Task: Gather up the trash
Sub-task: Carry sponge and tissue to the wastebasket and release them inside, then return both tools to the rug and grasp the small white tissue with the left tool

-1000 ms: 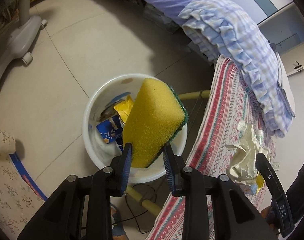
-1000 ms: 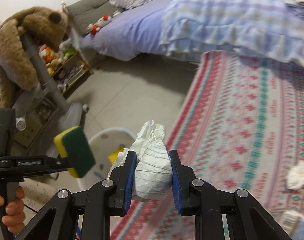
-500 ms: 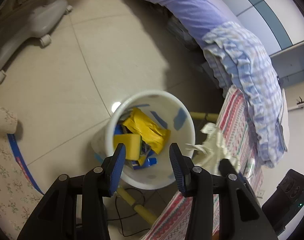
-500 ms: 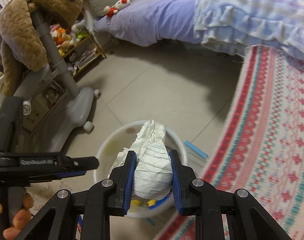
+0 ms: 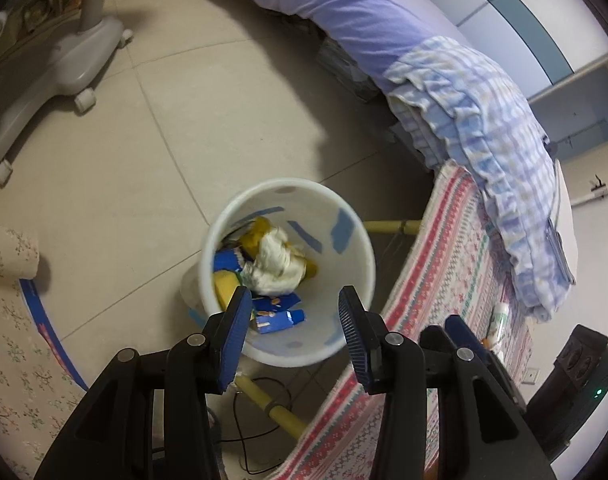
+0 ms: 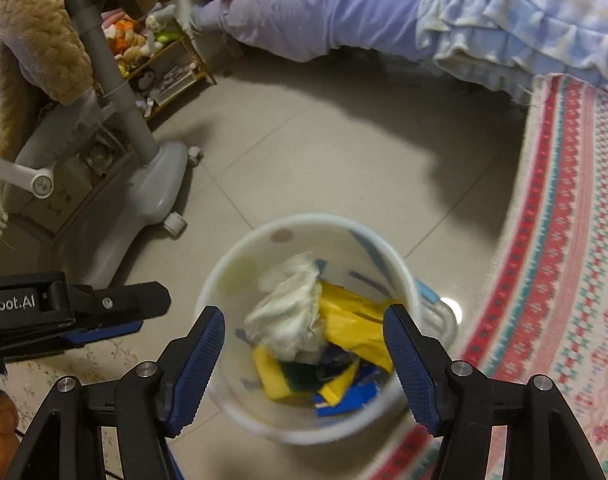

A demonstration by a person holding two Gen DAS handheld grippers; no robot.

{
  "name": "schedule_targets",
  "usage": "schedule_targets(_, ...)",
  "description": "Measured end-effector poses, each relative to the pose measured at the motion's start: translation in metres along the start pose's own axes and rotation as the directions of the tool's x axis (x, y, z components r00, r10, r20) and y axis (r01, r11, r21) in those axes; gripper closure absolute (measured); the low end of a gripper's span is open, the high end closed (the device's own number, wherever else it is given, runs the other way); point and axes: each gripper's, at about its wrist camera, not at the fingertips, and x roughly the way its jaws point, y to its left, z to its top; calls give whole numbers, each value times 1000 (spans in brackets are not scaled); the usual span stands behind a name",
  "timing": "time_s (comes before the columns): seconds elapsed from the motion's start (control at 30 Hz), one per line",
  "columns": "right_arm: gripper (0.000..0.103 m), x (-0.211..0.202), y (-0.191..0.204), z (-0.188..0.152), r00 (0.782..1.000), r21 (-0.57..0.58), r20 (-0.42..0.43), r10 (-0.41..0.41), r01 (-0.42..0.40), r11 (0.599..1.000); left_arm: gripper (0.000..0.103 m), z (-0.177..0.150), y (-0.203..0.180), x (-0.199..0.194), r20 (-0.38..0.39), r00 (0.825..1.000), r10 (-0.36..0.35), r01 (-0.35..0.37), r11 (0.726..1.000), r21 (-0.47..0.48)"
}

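Pale floor tiles (image 5: 115, 168) run between a bed with a lilac sheet (image 5: 344, 12) at the far side and a red-patterned woven rug (image 6: 560, 240) on the right, and a round white plastic bin (image 5: 360, 240) stands on the tiles beside the rug's edge. Both tongs hang above the bin and point down into it. The right gripper (image 6: 304, 348) has just been opening; its blue pads stand wide with nothing between them, and the crumpled white paper wad (image 6: 291, 312) lies inside on top of a yellow wrapper (image 6: 356, 320), blue packets (image 5: 275, 318) and a yellow sponge (image 5: 223, 286). The left gripper (image 5: 293, 320) is about half open and empty too. More litter seems to remain on the rug, near a small bottle (image 5: 498, 320) at the right. Judging from how close the two tools hang, they could knock together as they draw apart, or a low jaw could clip the rim and tip the light bin.
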Motion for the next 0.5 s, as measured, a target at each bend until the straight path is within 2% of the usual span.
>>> schedule_targets(0.17,32,-37,-20,-3,999,18,23,-35,34,999,55,-17,-32,-7,-1,1000,-18,19,998,58)
schedule_targets(0.3,32,-80,-34,-8,997,19,62,-55,54,998,55,-43,-63,-12,-6,1000,-22,23,994,110)
schedule_targets(0.5,32,-145,-63,-24,989,4,106,-99,99,995,55,-93,-115,-16,-2,1000,-3,3,963,270)
